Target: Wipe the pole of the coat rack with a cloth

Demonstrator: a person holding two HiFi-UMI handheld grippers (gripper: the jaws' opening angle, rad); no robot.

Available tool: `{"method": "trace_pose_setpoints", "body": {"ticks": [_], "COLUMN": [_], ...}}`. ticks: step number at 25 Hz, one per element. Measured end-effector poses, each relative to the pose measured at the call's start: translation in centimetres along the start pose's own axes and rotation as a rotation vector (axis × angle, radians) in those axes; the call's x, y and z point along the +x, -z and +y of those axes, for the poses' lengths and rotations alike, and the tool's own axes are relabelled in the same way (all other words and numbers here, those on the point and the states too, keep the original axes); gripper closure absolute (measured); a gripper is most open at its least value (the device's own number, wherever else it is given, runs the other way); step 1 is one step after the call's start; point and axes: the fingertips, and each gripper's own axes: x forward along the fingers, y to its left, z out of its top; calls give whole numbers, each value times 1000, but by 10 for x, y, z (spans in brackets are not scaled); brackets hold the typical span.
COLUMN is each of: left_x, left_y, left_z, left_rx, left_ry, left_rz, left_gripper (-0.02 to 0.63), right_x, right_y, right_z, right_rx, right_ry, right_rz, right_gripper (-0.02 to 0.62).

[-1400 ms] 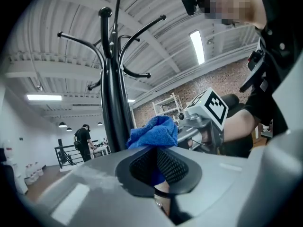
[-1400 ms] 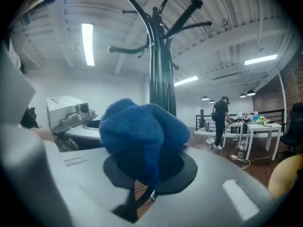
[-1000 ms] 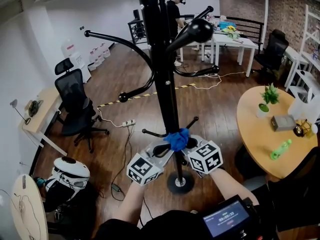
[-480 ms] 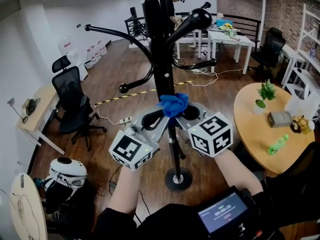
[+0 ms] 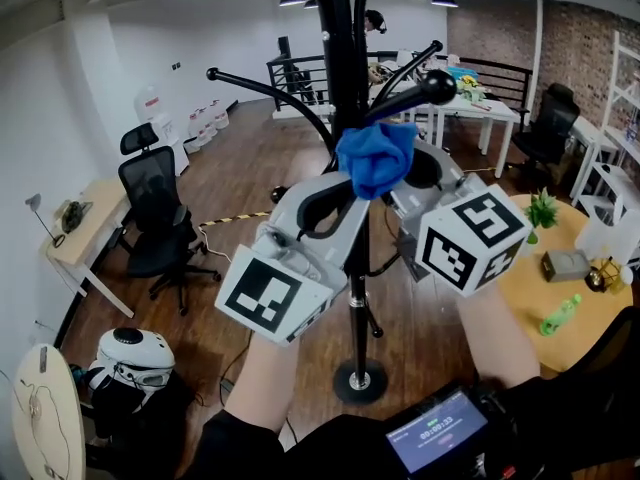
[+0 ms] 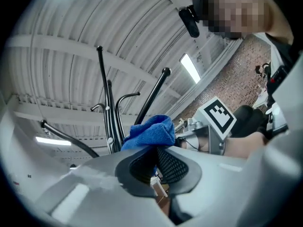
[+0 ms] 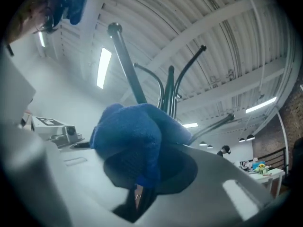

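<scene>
Well up the black pole [image 5: 341, 63] of the coat rack, just under the lower hooks [image 5: 425, 90], a blue cloth [image 5: 376, 158] is bunched against the pole's near side; whether it wraps right round cannot be told. The left gripper [image 5: 340, 190] and the right gripper [image 5: 415, 173] meet at the cloth from either side. In each gripper view the jaws are pinched together on a fold of cloth [image 6: 149, 132] [image 7: 128, 136], with the pole [image 6: 110, 122] rising just behind. The rack's round base [image 5: 360, 380] stands on the wooden floor.
</scene>
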Motion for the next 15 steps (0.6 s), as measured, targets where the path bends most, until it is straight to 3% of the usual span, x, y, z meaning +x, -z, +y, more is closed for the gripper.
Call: {"method": "trace_pose_setpoints", "body": {"ticks": [3, 6, 11, 15], "left_x": [-3, -3, -2, -1], "left_y": [-33, -51, -63, -54], "left_z": [-7, -19, -34, -36], "left_rx": [4, 56, 110, 112], "left_ry": [26, 50, 87, 108], "left_rz": [-60, -66, -68, -46], "left_gripper": [604, 603, 603, 603], "right_x": [-11, -29, -59, -68], "right_y": [-37, -62, -97, -104], "right_z": [12, 21, 38, 41], "right_rx": [-3, -10, -51, -92], "right_ry": [-22, -38, -56, -49], "right_rz": [-90, -158, -268, -297], "right_gripper": [544, 543, 543, 543]}}
